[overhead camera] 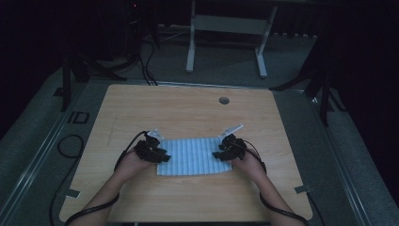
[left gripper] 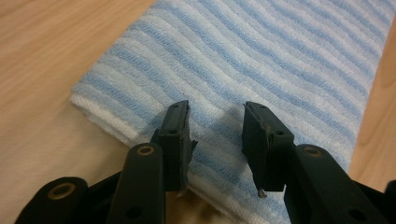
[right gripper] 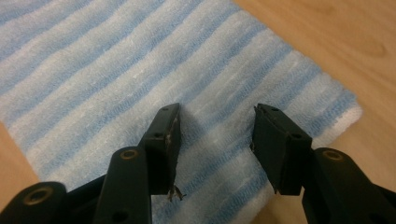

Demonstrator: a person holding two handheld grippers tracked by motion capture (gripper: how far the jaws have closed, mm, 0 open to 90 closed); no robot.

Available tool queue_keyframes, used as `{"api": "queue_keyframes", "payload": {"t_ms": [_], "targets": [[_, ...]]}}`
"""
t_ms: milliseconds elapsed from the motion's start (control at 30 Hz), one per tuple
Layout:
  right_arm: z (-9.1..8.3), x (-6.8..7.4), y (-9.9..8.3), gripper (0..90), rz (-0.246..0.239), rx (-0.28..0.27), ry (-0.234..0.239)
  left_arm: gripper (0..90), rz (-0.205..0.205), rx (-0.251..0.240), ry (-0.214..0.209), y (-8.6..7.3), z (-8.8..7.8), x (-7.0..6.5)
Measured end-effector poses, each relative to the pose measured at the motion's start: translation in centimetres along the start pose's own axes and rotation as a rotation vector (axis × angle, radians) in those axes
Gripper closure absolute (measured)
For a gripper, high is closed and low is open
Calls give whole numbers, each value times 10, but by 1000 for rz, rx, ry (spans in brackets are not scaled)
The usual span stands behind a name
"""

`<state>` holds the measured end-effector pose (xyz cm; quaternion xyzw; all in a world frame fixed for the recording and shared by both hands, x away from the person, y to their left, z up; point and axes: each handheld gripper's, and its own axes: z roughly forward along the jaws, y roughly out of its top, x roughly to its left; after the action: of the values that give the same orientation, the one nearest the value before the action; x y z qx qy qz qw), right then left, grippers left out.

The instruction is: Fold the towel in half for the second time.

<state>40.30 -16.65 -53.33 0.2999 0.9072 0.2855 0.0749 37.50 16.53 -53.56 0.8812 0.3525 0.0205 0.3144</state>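
Item: folded blue-and-white striped terry towel (overhead camera: 194, 156), flat on a light wooden table (overhead camera: 188, 110), lying between the two grippers.

High view alone gave the whole layout: left gripper (overhead camera: 160, 155) over the towel's left end, right gripper (overhead camera: 219, 154) over its right end, each with a cable trailing back along a forearm; a round dark hole (overhead camera: 224, 100) in the tabletop lay well beyond both, and a white desk frame (overhead camera: 227, 37) stood on the floor past the table.

Left gripper view alone showed the towel's layered white folded edge (left gripper: 107, 122) just left of the jaws; left gripper (left gripper: 215, 125) jaws stood apart above the cloth, nothing between the pads.

Right gripper view alone showed a rounded white corner (right gripper: 349, 113) to the right of the jaws; right gripper (right gripper: 217, 127) jaws stood apart, somewhat wider, gripping nothing
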Motion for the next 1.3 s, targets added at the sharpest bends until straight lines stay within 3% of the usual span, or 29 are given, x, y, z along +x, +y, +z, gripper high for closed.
{"api": "queue_keyframes", "payload": {"t_ms": [500, 667, 800, 967, 1133, 1167, 1200, 1300], "targets": [[34, -20, 50, 504, 31, -8, -4, 611, -69, -17, 55, 8, -5, 48], [39, -24, 61, 501, 39, 17, -2, 610, -63, -12, 90, 11, -5, 52], [41, -25, 64, 486, 50, 14, 4, 607, -77, -18, 87, 10, -6, 54], [37, -27, 62, 421, 73, 0, 46, 579, -83, -38, 80, 12, -10, 50], [28, -28, 60, 295, 88, -39, 50, 380, -94, -60, 94, 13, -13, 45], [25, -28, 59, 248, 85, -48, 52, 380, -111, -79, 91, 11, -14, 42], [18, -26, 56, 208, 75, -74, 66, 249, -122, -86, 91, 11, -13, 41], [12, -24, 52, 171, 62, -99, 61, 146, -125, -100, 110, 9, -13, 36]]}}
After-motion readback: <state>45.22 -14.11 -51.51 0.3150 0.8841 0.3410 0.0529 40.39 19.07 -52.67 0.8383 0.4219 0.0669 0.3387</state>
